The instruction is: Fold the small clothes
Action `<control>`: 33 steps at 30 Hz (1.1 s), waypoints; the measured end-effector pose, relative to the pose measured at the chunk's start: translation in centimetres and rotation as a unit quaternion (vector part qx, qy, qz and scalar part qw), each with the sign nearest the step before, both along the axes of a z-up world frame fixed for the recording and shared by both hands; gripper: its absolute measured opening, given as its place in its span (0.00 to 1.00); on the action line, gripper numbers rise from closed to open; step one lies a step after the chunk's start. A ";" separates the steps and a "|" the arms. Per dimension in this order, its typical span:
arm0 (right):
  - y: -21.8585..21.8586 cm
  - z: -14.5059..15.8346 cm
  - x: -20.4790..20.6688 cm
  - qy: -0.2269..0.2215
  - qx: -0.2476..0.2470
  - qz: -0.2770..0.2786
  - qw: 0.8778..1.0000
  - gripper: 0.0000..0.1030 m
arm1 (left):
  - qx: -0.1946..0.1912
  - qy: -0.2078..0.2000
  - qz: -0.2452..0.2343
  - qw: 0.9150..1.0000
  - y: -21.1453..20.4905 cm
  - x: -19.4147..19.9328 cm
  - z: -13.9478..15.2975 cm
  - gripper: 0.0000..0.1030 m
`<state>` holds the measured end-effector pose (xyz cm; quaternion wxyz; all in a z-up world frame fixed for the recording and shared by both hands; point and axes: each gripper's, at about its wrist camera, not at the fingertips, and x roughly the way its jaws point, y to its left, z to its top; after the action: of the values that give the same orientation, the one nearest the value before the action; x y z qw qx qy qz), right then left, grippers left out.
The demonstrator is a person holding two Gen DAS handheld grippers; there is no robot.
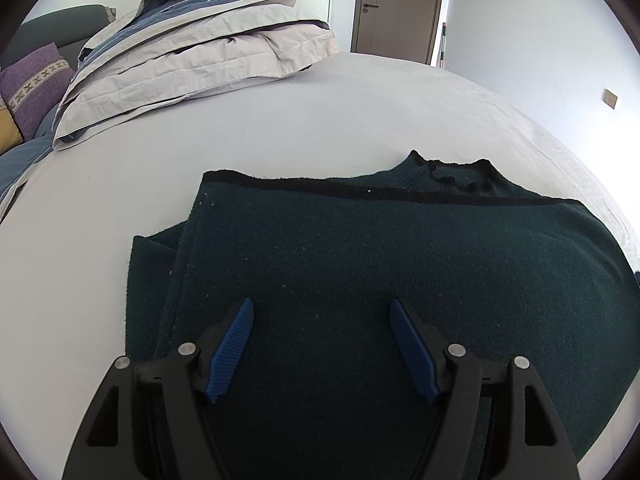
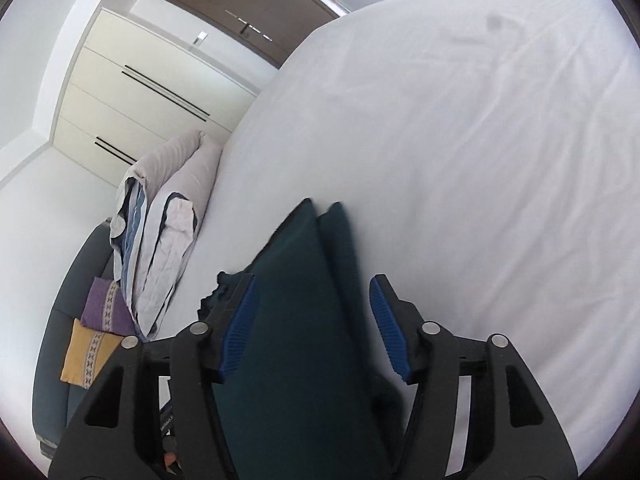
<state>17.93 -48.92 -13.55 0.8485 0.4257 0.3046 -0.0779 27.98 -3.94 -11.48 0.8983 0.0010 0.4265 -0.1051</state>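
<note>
A dark green knit sweater (image 1: 360, 248) lies folded on the white bed sheet (image 1: 200, 132), its collar at the far right and a black hem edge across the top. My left gripper (image 1: 322, 308) is open and hovers over the sweater's near part, blue pads wide apart. In the right wrist view the same sweater (image 2: 296, 280) runs between the fingers of my right gripper (image 2: 312, 284), which is open; the view is rolled sideways. The cloth touches the left pad (image 2: 240, 320) but is not clamped.
A folded grey and blue striped duvet (image 1: 192, 48) lies at the bed's far left, also in the right wrist view (image 2: 160, 232). Purple (image 2: 106, 308) and yellow (image 2: 90, 352) cushions rest on a dark sofa. A wardrobe (image 2: 140, 92) and brown door (image 1: 396, 8) stand beyond.
</note>
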 end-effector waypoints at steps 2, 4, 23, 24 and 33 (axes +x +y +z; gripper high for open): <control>-0.7 -0.3 -1.4 0.012 -0.004 -0.004 1.000 0.58 | 0.000 0.000 0.000 1.000 0.0 0.0 0.0 0.72; -1.3 -1.3 -2.3 0.031 -0.001 0.002 1.000 0.58 | 0.000 0.000 0.000 1.000 0.0 0.0 0.0 0.72; 1.2 -3.1 -0.9 0.078 0.089 0.107 0.987 0.42 | -0.009 0.000 -0.003 1.000 0.1 0.1 -0.2 0.72; 0.9 -3.4 -0.8 0.080 0.105 0.108 0.985 0.39 | -0.009 0.000 -0.003 1.000 0.1 0.1 -0.2 0.72; 2.1 -4.0 1.1 0.099 0.110 0.123 0.981 0.19 | -0.010 -0.001 -0.004 1.000 0.1 0.2 -0.3 0.72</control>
<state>19.02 -46.80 -17.52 0.7648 0.4661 0.4443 0.0194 28.14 -3.84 -11.74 0.8982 -0.0066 0.4250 -0.1126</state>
